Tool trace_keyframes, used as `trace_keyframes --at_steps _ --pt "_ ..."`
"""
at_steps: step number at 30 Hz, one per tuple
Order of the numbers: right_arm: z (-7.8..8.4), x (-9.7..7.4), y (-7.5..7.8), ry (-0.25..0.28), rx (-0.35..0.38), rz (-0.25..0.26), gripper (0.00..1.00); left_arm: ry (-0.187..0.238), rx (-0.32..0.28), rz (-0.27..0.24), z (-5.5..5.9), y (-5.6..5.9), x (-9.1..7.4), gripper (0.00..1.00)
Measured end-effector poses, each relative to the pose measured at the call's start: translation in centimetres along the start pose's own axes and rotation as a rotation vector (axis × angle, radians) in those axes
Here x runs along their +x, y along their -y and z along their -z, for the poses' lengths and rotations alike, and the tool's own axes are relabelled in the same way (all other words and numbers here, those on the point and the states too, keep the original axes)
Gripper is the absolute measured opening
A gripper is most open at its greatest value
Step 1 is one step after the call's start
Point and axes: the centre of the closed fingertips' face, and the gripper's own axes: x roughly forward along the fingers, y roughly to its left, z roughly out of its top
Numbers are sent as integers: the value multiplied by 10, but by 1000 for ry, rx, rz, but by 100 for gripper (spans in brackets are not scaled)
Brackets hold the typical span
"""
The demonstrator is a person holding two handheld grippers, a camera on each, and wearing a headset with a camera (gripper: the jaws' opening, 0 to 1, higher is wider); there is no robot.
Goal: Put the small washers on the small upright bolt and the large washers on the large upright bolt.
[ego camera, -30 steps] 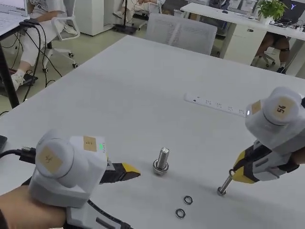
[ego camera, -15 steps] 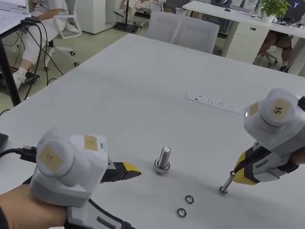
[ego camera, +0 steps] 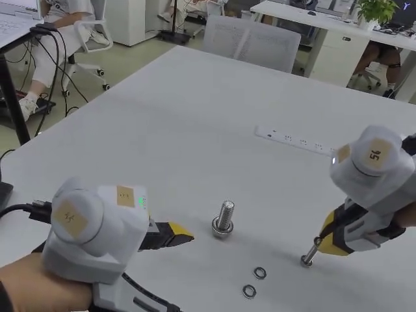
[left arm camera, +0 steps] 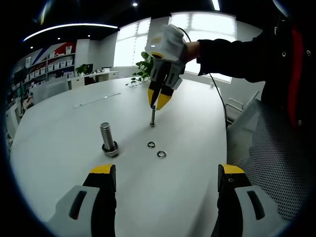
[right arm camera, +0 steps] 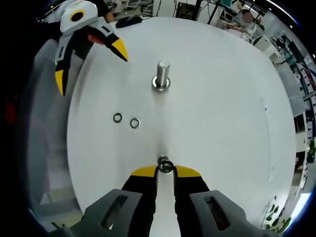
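A small washer (right arm camera: 165, 166) is pinched between the nearly closed jaws of the right gripper (right arm camera: 165, 173) at the top of the small upright bolt (ego camera: 310, 252). The left gripper (left arm camera: 166, 172) is held near the large upright bolt (left arm camera: 107, 140) with its jaws spread wide and empty. Two loose washers (ego camera: 260, 273) are seen lying on the white table (ego camera: 195, 117) between the bolts.

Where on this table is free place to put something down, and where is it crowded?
Free: the table beyond the power strip, and the stretch between strip and large bolt. Crowded: the near part, with left gripper, loose washers, small bolt and right gripper, shut on a washer.
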Motion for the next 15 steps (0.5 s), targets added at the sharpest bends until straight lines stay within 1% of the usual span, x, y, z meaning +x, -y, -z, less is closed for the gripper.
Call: trace_keyframes --at_steps 10,15 --pt "1 12 -5 -15 -5 -16 13 -3 -3 0 1 0 0 85" --pt "4 20 -4 -17 4 -28 13 -3 -6 -2 1 -1 0 85"
